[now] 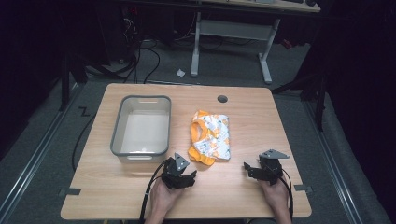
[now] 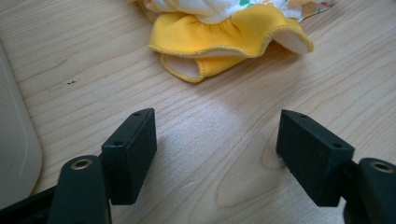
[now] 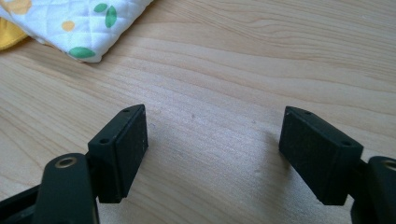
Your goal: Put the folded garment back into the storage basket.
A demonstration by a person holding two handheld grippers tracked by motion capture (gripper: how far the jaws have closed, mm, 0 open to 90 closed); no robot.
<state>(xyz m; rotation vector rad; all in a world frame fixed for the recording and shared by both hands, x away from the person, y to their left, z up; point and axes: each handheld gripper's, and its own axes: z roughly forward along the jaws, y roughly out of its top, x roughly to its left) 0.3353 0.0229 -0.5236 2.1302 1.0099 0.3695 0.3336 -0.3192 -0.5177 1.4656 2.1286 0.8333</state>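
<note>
High view first, from its left side: a grey bin (image 1: 140, 126) sits on the wooden table (image 1: 243, 196), and just right of it, around the middle of the frame, lies a crumpled yellow-and-white cloth (image 1: 210, 136), its long axis running from the far edge toward the person. Below it, in the lower middle, the left gripper (image 1: 183, 178) rests on the table; the cloth lies up and slightly right of it, near but not touching. Left gripper view bears this out: both black jaws stand wide apart with bare wood between them, nothing held, and the cloth's yellow ruffled hem (image 2: 224, 44) sits just ahead in the upper middle of that frame. Farther right in the high view, the right gripper (image 1: 254, 170) lies lower right of the cloth, a little more removed from it. Right gripper view shows its jaws equally spread and empty, with a quilted white corner (image 3: 88, 35) up in the upper left. By my judgement the left hand is nearer and would reach straight ahead for the hem.
</note>
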